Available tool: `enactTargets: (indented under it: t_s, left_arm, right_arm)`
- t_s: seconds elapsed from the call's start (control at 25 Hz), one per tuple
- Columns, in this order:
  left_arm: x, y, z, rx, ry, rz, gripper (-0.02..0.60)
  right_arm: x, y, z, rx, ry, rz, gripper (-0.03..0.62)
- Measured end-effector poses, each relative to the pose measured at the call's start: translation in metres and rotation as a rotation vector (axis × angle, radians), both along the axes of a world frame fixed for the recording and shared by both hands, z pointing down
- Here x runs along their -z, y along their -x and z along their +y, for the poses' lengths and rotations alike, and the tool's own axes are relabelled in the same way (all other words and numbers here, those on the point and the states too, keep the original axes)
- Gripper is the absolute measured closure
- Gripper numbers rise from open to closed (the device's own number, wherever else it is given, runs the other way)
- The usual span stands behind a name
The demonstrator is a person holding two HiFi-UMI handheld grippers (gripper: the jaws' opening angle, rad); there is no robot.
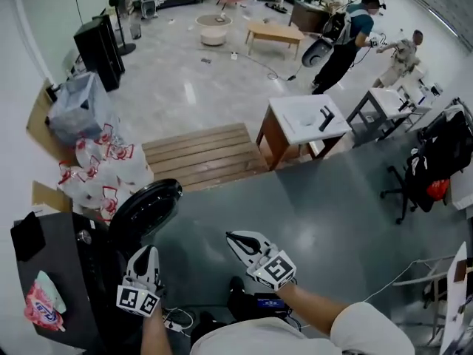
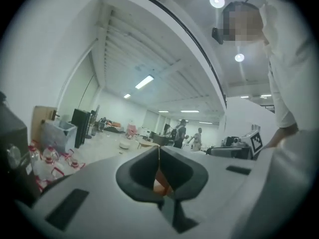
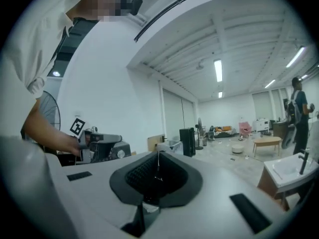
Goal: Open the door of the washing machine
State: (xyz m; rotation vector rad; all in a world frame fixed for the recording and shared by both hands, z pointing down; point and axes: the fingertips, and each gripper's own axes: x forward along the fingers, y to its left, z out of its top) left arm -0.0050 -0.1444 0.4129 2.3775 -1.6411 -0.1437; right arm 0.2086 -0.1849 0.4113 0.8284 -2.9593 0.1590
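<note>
In the head view the dark washing machine (image 1: 70,272) stands at the lower left. Its round black door (image 1: 145,207) is swung out, away from the front. My left gripper (image 1: 145,254) hovers just below the door's edge, apart from it, with its jaws together and nothing between them (image 2: 158,151). To its right, my right gripper (image 1: 236,239) is held over the grey floor, also shut and empty (image 3: 158,156). Both gripper views look level across the room, so neither shows the machine's door.
A pink packet (image 1: 41,305) lies on the machine's top. Wrapped water bottles (image 1: 103,172) sit behind the door, beside a wooden pallet (image 1: 203,154). A sink cabinet (image 1: 303,120) and an office chair (image 1: 421,176) stand farther right. Two people (image 1: 347,39) are far off.
</note>
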Motion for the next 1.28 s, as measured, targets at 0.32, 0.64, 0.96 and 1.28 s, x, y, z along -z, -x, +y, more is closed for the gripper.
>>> enactTargets:
  t_s: [0.32, 0.64, 0.96, 1.28]
  left_arm:
    - [0.103, 0.035, 0.076, -0.030, -0.124, -0.041, 0.568]
    - [0.126, 0.086, 0.150, 0.164, -0.131, -0.138, 0.568]
    - [0.098, 0.082, 0.197, 0.215, -0.123, -0.109, 0.568]
    - [0.057, 0.051, 0.232, 0.136, -0.079, -0.104, 0.568]
  right_arm:
    - [0.109, 0.026, 0.055, -0.088, -0.152, -0.071, 0.562]
    - [0.136, 0.027, 0.111, -0.218, -0.206, -0.066, 0.562]
    - [0.126, 0.016, 0.152, -0.296, -0.210, 0.000, 0.562]
    - [0.106, 0.005, 0.193, -0.293, -0.154, 0.034, 0.563]
